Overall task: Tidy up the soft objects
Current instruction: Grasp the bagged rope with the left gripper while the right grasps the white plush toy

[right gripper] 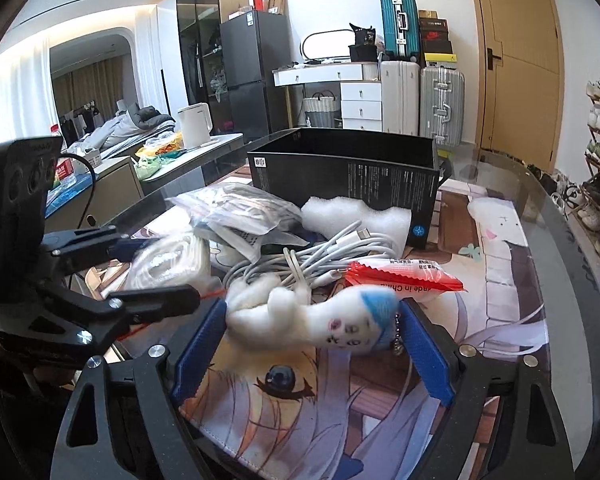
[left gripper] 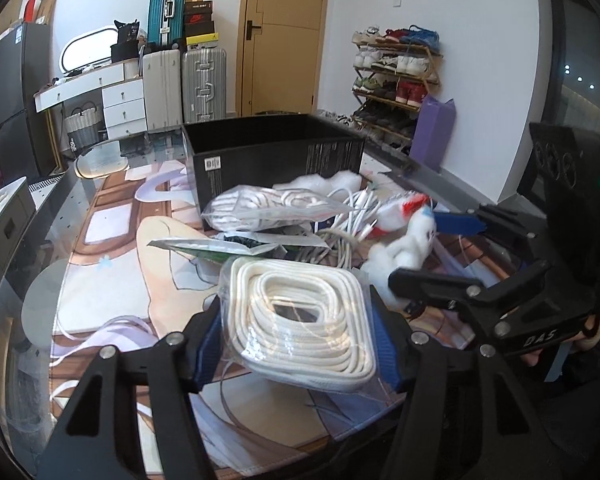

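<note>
Left gripper [left gripper: 300,344]: clamped on bagged white rope coil [left gripper: 300,320]. Right gripper [right gripper: 316,340]: straddling plush toy [right gripper: 320,316]; grip state undeterminable.

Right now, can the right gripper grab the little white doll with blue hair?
Probably yes. The right gripper is open with the white plush doll lying between its blue fingers, nothing over it. The left gripper is busy with the bagged white rope.

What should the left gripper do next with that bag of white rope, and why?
Probably lift it and carry it toward the open black box. The left gripper already has the bagged white rope between its blue pads, and the box stands open-topped just behind the pile.
</note>
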Tool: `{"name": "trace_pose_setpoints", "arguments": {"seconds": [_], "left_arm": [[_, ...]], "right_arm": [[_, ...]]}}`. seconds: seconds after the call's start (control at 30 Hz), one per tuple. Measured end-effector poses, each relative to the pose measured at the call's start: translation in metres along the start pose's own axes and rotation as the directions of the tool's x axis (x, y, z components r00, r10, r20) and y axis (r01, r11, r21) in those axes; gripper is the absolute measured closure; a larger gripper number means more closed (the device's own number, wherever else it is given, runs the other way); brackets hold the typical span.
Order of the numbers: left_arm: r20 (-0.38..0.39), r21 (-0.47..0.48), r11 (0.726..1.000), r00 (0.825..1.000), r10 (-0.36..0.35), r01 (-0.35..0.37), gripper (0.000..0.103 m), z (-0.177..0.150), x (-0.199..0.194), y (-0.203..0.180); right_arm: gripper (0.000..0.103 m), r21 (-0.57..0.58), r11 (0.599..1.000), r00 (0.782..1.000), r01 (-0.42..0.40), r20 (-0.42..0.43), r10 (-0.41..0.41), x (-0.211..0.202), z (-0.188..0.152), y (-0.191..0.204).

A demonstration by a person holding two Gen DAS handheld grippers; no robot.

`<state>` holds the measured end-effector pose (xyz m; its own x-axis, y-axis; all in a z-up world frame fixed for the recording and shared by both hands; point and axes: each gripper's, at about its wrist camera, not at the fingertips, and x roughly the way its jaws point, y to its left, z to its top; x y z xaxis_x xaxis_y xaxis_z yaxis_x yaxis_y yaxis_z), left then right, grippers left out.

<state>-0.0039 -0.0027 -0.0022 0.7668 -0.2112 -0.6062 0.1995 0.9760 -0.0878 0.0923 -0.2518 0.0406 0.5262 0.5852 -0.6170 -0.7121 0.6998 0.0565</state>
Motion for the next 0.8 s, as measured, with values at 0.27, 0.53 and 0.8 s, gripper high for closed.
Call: {"name": "trace_pose_setpoints", "arguments": {"seconds": [0.27, 0.53, 0.8], "left_arm": [[0.013, -0.022, 1.0, 1.0, 0.0, 0.0, 0.041, 0.001, -0.004, 0.005], [0.049, -0.031, 0.999, 0.999, -0.007, 0.009, 0.041, 0.006, -0.013, 0.006], [0.088, -0.04, 0.999, 0.996, 0.001, 0.002, 0.041, 0.01, -0.023, 0.006]], "right_arm": [[0.01, 0.011, 1.0, 0.998, 0.008, -0.06, -0.008, 0.011, -0.006, -0.001], [0.019, -0.034, 0.998, 0.998, 0.045, -0.041, -0.046, 0.016, -0.006, 0.008], [0.021, -0.047, 0.999, 1.0, 0.005, 0.02, -0.004, 0.0, -0.001, 0.013]]}}
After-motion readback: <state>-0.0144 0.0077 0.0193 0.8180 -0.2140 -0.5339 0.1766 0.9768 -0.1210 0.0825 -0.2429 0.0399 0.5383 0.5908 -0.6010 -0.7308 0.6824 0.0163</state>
